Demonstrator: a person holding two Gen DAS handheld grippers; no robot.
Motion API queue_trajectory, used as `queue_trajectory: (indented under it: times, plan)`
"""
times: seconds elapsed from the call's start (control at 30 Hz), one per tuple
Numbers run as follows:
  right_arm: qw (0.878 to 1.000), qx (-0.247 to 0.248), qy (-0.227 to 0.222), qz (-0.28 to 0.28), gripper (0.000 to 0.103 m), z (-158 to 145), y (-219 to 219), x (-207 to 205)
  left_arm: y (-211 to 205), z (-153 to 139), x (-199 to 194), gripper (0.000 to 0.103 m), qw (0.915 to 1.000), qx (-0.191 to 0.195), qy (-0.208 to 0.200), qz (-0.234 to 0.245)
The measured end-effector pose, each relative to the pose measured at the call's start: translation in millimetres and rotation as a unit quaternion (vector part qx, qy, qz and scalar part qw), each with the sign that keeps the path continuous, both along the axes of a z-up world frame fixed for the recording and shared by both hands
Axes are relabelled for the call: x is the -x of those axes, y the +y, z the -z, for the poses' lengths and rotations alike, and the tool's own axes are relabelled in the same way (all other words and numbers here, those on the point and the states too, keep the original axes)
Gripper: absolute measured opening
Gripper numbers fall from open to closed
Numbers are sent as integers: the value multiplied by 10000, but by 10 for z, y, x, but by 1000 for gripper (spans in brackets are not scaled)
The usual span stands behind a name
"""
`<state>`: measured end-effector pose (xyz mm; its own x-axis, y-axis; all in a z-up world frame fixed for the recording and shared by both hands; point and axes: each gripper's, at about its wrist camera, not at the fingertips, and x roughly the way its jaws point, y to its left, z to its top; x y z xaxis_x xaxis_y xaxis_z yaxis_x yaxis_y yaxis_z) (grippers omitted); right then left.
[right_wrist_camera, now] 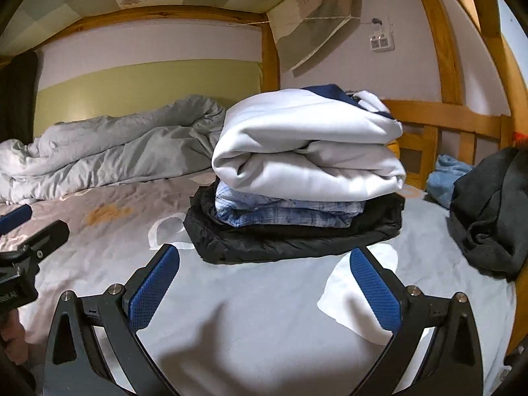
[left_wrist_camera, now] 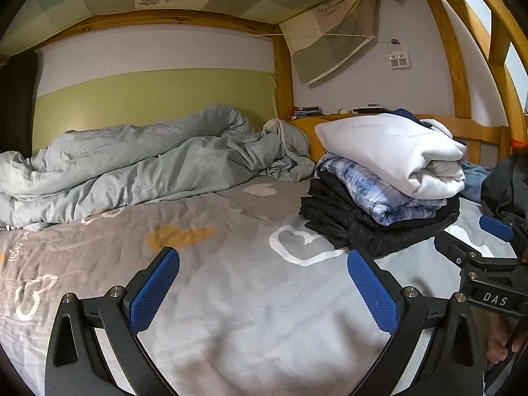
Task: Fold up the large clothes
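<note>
Both the left gripper (left_wrist_camera: 264,283) and right gripper (right_wrist_camera: 265,283) hover released, empty, just before the folded stack (right_wrist_camera: 297,178), probably done placing, with the dark heap (right_wrist_camera: 488,211) beside it waiting.

Left claw (left_wrist_camera: 263,285), right claw (right_wrist_camera: 265,285): agape, empty

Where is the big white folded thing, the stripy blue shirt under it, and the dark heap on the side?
white folded garment (right_wrist_camera: 307,151), right wrist view, front rolled fold.
blue plaid shirt (right_wrist_camera: 287,213), right wrist view, its folded front edge.
dark unfolded heap (right_wrist_camera: 488,208), right wrist view, middle of the pile.
</note>
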<state>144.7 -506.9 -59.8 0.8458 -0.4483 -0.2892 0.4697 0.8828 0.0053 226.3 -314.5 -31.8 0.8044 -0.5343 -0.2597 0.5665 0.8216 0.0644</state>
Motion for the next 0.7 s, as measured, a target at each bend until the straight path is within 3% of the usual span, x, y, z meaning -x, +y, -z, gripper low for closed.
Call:
queue_trajectory:
  times: [0.23,0.7]
  plan:
    - [9993,364,94,56,102,-9,123,-32,-15,-22,16,103,10000,-42,-52,15]
    - [9996,27,13,281,102,2,-31,18,-55,-6,20,103,10000,-63,-19,34]
